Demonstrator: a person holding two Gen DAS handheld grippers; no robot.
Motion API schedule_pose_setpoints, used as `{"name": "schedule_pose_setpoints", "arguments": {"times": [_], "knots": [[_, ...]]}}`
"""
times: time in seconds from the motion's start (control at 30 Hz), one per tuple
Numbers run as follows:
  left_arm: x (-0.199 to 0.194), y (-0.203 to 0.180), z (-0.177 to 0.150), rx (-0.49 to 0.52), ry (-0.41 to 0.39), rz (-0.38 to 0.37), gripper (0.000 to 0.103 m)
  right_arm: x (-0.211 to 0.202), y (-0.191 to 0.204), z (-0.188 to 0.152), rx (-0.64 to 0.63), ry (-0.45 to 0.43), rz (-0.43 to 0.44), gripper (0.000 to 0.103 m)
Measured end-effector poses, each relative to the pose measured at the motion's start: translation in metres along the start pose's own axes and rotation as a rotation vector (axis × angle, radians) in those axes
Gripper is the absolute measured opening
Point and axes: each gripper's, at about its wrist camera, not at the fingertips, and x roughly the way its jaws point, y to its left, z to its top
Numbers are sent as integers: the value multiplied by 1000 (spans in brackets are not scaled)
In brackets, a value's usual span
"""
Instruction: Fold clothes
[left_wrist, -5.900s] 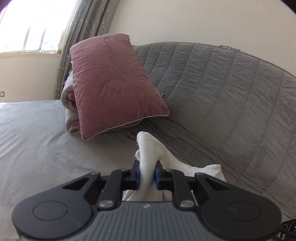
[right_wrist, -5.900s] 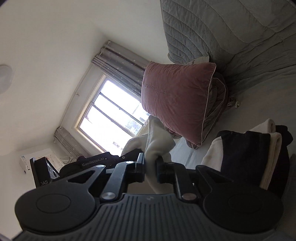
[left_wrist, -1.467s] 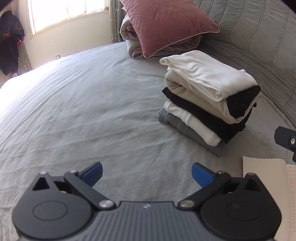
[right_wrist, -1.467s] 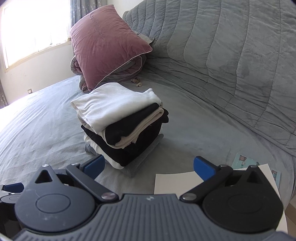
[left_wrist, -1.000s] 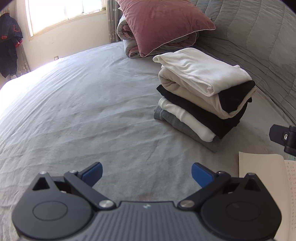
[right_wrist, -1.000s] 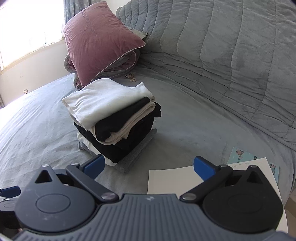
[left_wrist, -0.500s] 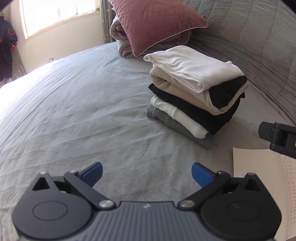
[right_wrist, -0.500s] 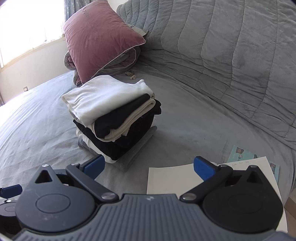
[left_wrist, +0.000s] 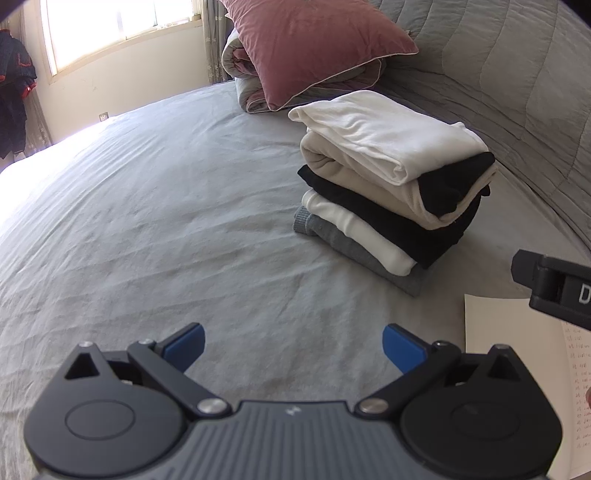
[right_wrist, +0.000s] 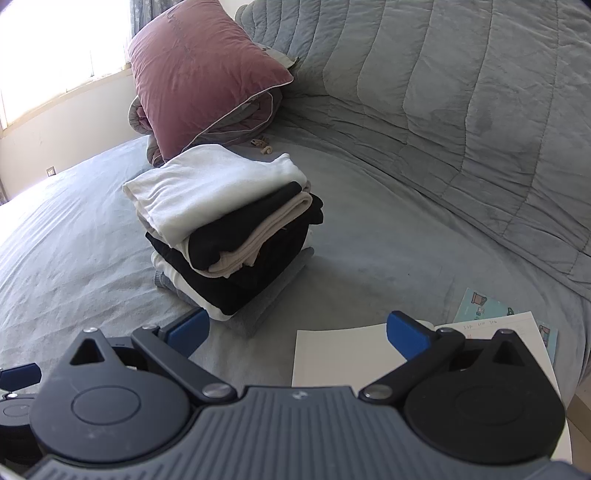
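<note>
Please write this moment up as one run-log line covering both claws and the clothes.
left claw: open, empty | right claw: open, empty | folded clothes stack: on bed, white garment on top, untouched | paper sheet: beside stack

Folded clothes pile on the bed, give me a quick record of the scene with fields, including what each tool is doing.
surface: grey bed sheet
clothes pile: folded, stacked, white garment on top, grey at the bottom
behind pile: pink pillow on a rolled quilt
beside pile: open notebook
left tool: open, empty, short of the pile
right tool: open, empty, over the notebook's edge
</note>
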Motion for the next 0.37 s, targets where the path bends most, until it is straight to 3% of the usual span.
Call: {"name": "schedule_pose_setpoints", "arguments": {"times": [0.37], "knots": [[0,-1,-2,5,6,-3,102,2,2,0,-11,5,-9,103]]}}
